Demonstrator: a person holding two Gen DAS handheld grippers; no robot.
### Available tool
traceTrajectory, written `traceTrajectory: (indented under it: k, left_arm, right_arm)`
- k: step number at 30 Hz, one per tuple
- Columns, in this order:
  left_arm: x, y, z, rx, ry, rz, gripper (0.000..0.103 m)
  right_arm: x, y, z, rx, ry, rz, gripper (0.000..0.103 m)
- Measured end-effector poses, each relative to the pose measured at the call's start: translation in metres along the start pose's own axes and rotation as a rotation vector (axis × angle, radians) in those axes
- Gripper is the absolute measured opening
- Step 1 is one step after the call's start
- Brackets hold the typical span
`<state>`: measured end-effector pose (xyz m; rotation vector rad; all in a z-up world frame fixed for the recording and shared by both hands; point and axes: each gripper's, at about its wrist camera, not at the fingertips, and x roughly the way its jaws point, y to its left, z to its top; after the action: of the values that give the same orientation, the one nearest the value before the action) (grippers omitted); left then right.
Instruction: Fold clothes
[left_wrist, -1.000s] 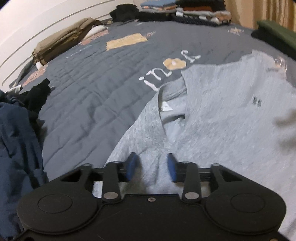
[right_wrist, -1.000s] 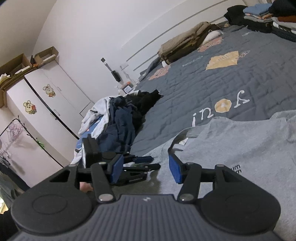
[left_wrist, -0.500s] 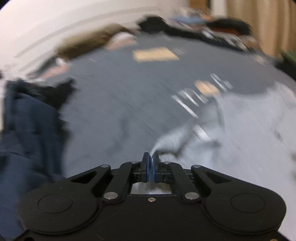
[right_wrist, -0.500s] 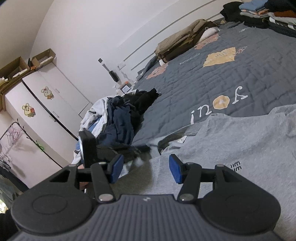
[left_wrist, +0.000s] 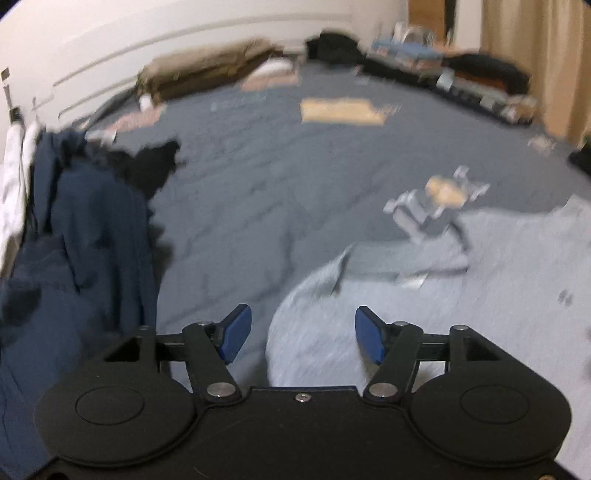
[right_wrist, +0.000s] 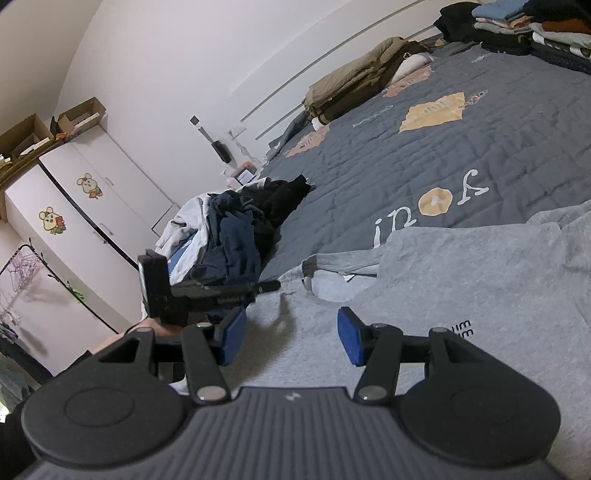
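Left gripper (left_wrist: 303, 334) shifted toward shirt's left edge since a second ago; jaws clamped together half a second back, have just been opening, now apart with nothing pinched, light grey cotton T-shirt (left_wrist: 424, 306) lying below. Left view blurred. Right gripper (right_wrist: 288, 336) unmoved, blue pads (right_wrist: 349, 336) apart above same shirt, gripping nothing. Shirt spread on dark grey quilted bedspread (right_wrist: 424, 155), neckline toward lettering. Heap of navy and black clothes (right_wrist: 236, 236) at bed edge, apart from shirt. Folded stack (right_wrist: 517, 22) in far corner.

Bare quilt (right_wrist: 369, 173) ahead, clothes heap (right_wrist: 236, 229) left, folded stacks (right_wrist: 535, 29) beyond
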<state>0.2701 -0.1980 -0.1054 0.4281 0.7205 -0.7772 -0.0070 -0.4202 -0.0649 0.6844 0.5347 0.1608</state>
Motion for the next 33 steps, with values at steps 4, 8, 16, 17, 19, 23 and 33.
traceTrajectory:
  k: [4,8,16,17,19,23,33]
  left_arm:
    - [0.025,0.007,-0.011,-0.059,0.069,-0.010,0.023]
    - [0.020,0.007,-0.007,-0.040,-0.048,0.072,0.003]
    - [0.031,0.013,0.018,-0.132,0.024,0.152,0.012]
    - [0.025,0.012,0.018,-0.141,0.014,0.146,0.014]
    - [0.005,0.009,0.018,-0.170,-0.070,0.140,0.026]
    - [-0.016,-0.016,0.030,-0.199,-0.135,-0.083,0.042]
    - [0.058,-0.118,0.077,-0.211,0.008,-0.279,0.060]
  right_arm:
    - [0.002,0.000,-0.001,-0.005,0.010,-0.003,0.054]
    - [0.004,-0.001,-0.003,-0.004,0.019,-0.003,0.054]
    - [0.000,-0.010,-0.001,0.010,0.002,-0.024,0.054]
    - [-0.001,-0.011,0.000,0.014,-0.001,-0.027,0.054]
    - [-0.003,-0.014,0.002,0.021,-0.009,-0.031,0.054]
    - [-0.010,-0.021,0.005,0.039,-0.033,-0.050,0.054]
    - [-0.025,-0.031,0.013,0.057,-0.073,-0.053,0.054]
